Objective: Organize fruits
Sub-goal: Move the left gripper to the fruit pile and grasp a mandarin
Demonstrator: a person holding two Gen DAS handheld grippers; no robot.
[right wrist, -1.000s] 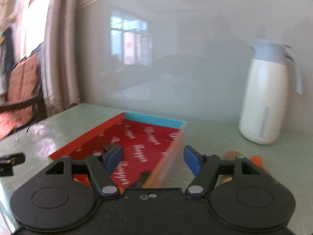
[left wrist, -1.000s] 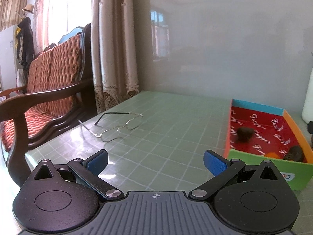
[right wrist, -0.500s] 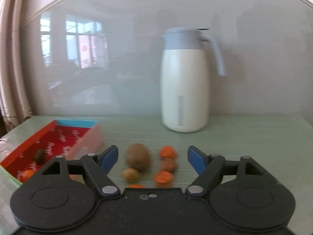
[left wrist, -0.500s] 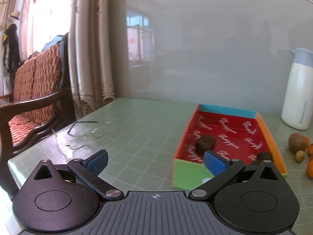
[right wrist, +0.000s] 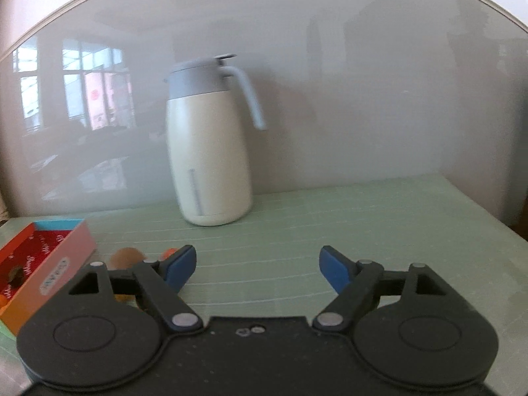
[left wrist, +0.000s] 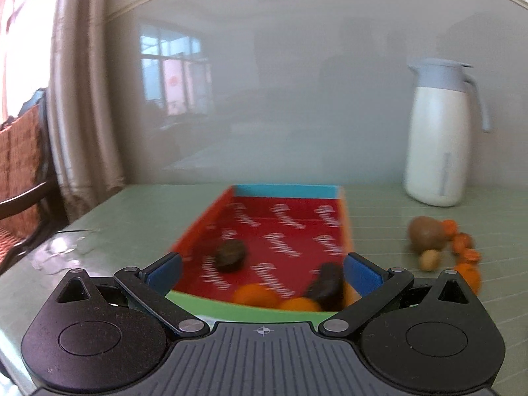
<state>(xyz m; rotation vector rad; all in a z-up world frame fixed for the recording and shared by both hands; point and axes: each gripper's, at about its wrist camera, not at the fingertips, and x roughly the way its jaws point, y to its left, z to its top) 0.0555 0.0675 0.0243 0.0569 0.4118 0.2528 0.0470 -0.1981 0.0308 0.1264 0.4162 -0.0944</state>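
Scanning left to right in the left wrist view: the curtain (left wrist: 82,99) and chair (left wrist: 23,165) stand past the left edge of the green tabletop (left wrist: 132,217), and a pair of glasses (left wrist: 66,250), blurred, lies near that edge. The left gripper (left wrist: 262,272) has its jaws spread wide with nothing between them, framing the near green wall of the red-lined box (left wrist: 283,227). Inside the box lie 2 dark fruits (left wrist: 231,255) and 2 orange fruits (left wrist: 254,295), the orange ones against the near wall. Right of the box, apart from it, a loose cluster sits on the tabletop: a kiwi (left wrist: 424,232), a small tan fruit (left wrist: 429,259) and several small orange fruits (left wrist: 465,250). The white jug (left wrist: 439,138) stands behind them by the wall panel.

In the right wrist view, the box (right wrist: 59,264) sits at far left, the kiwi (right wrist: 127,257) just beside its right wall and partly hidden by the right gripper (right wrist: 257,267), whose jaws are spread and empty. The jug (right wrist: 211,151) stands at the back. Open tabletop (right wrist: 379,224) runs rightward from the jug to the right edge.

Against the views 0.5 s earlier, the left camera has swung right, bringing the box to centre; the right camera has also swung right, so the loose fruits now sit at its left margin.
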